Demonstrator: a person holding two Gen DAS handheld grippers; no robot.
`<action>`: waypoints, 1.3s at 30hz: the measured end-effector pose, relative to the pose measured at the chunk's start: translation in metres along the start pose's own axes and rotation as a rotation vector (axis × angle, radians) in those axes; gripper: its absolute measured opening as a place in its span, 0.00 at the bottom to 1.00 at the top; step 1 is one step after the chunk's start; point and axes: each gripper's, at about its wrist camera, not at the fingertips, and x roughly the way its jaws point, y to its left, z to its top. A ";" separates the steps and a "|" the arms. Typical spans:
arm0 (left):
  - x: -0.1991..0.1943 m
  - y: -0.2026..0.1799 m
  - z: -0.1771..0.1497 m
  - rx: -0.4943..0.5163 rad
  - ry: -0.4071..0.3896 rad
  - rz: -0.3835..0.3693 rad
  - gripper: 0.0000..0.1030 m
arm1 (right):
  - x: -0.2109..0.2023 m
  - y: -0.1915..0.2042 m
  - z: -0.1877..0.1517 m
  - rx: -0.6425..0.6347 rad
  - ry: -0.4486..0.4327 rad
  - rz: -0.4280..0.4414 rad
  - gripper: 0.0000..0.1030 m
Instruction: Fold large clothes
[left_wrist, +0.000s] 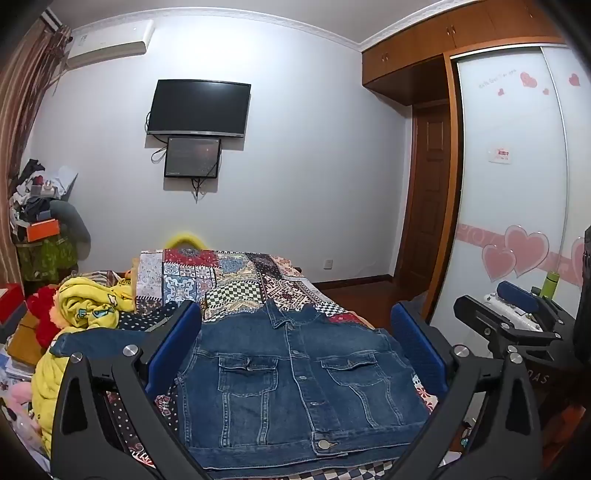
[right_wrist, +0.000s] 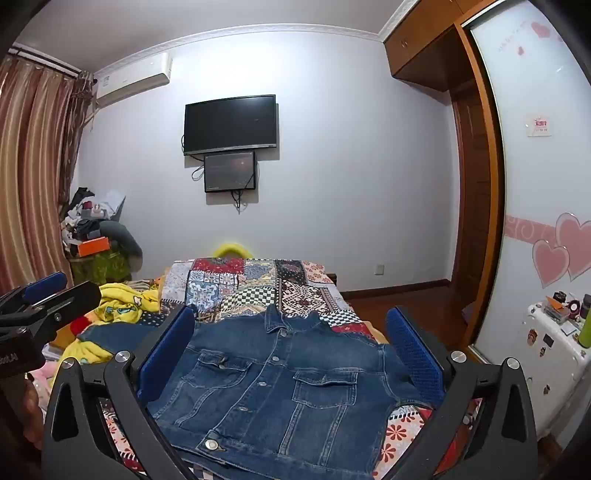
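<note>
Blue-padded fingers (left_wrist: 173, 343) of the left gripper (left_wrist: 295, 343) stand spread wide and hold nothing; between them, beyond the tips, the denim jacket (left_wrist: 295, 391) lies flat, buttoned, on the patchwork bedspread (left_wrist: 236, 280). Right of the jacket hangs the right gripper (left_wrist: 517, 306).

From the right wrist, the right gripper (right_wrist: 291, 350) gapes equally, empty, above the jacket (right_wrist: 280, 398); a yellow blanket (right_wrist: 118, 302) lies left of the jacket.

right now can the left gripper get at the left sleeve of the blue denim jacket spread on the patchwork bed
Probably yes. The left gripper is open and empty above the blue denim jacket, and the left sleeve lies exposed toward the crumpled yellow blanket. Nothing covers it; the right gripper is off to the other side.
</note>
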 end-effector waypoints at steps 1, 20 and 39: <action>0.000 0.000 0.000 0.000 -0.001 0.002 1.00 | 0.000 0.000 0.000 0.001 0.001 -0.001 1.00; 0.005 0.007 -0.005 -0.027 0.026 0.017 1.00 | 0.004 -0.002 0.000 0.014 0.016 0.004 1.00; 0.004 0.005 -0.004 -0.010 0.018 0.027 1.00 | 0.003 0.001 0.002 0.013 0.014 0.015 1.00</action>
